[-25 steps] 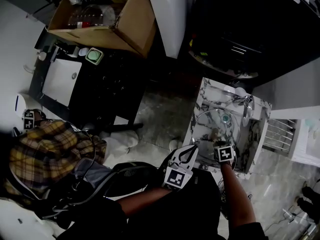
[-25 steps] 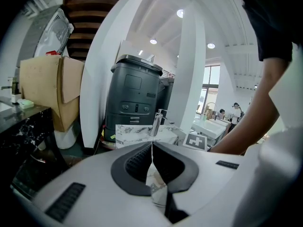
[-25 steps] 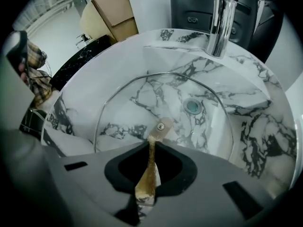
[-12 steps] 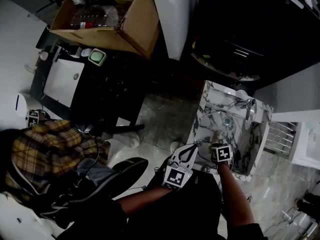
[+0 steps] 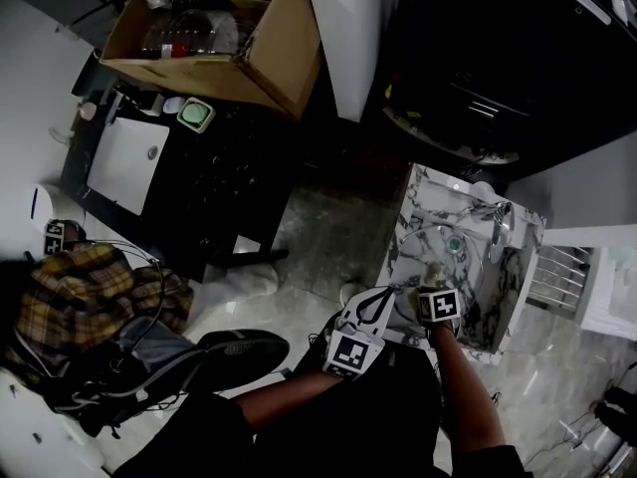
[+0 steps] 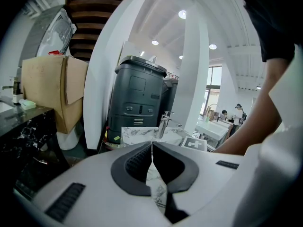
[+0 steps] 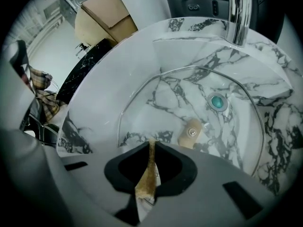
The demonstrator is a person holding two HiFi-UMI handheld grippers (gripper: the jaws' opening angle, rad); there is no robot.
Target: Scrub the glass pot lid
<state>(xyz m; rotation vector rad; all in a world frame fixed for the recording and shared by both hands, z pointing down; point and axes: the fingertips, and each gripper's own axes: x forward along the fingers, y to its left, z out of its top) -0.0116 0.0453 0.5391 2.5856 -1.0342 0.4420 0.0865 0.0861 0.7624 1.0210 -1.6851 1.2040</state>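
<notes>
Clear round glass pot lid [image 7: 180, 108] lies in the marble sink [image 7: 104, 79], tan knob [image 7: 191, 133] at its centre

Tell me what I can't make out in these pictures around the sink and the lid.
Glass lid: near rim hidden behind the right tool, right gripper view.
Brown pad in that tool: seen edge-on, kind unclear.
Faucet: top cut off by that view's edge.
Sink: basin hidden behind the left tool, left gripper view.
Head view: lid too small and dim to show pad contact.
</notes>
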